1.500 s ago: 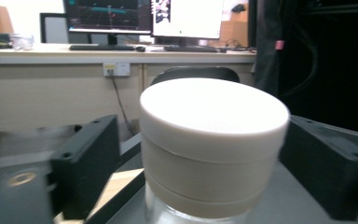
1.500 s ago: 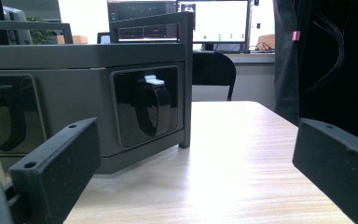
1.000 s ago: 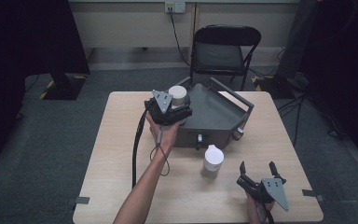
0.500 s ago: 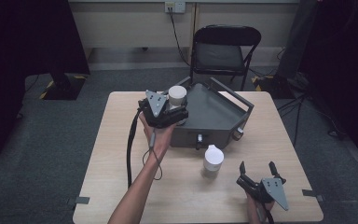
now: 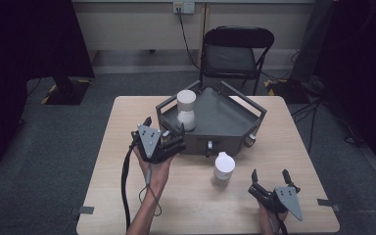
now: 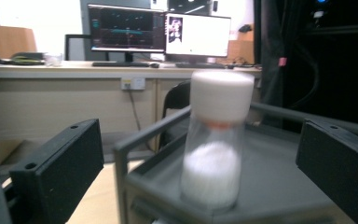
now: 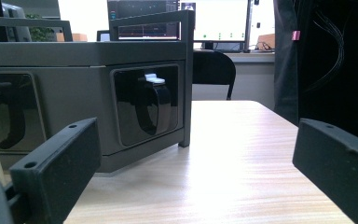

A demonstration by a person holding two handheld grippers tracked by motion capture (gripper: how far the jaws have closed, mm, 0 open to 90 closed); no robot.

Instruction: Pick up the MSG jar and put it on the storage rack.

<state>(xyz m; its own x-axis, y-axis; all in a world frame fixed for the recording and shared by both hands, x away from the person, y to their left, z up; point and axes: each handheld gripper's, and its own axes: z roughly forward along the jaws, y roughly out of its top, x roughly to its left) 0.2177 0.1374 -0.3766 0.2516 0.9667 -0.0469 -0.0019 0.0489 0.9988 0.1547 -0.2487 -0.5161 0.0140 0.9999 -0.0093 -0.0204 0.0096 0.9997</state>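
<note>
A clear bottle with a white cap (image 5: 186, 110) stands upright on the left front part of the dark grey tray (image 5: 227, 120). My left gripper (image 5: 165, 125) is open just in front of and left of it, apart from it. In the left gripper view the same bottle (image 6: 216, 140) stands beyond the open gripper (image 6: 200, 154), with white stuff in its lower half. A second white-capped bottle (image 5: 223, 169) stands on the table in front of the tray. My right gripper (image 5: 269, 175) is open and empty near the front right, and in its own view (image 7: 196, 140) it faces the tray's side wall (image 7: 74, 93).
The tray has a raised rail (image 5: 247, 103) and latches on its front wall (image 7: 151, 107). A black folding chair (image 5: 237, 54) stands behind the wooden table (image 5: 127, 147). The left gripper's cable (image 5: 125, 181) trails along the forearm.
My left gripper has drawn back from the bottle on the tray, toward the person and a little left. The bottle stays standing. The right gripper has not moved.
</note>
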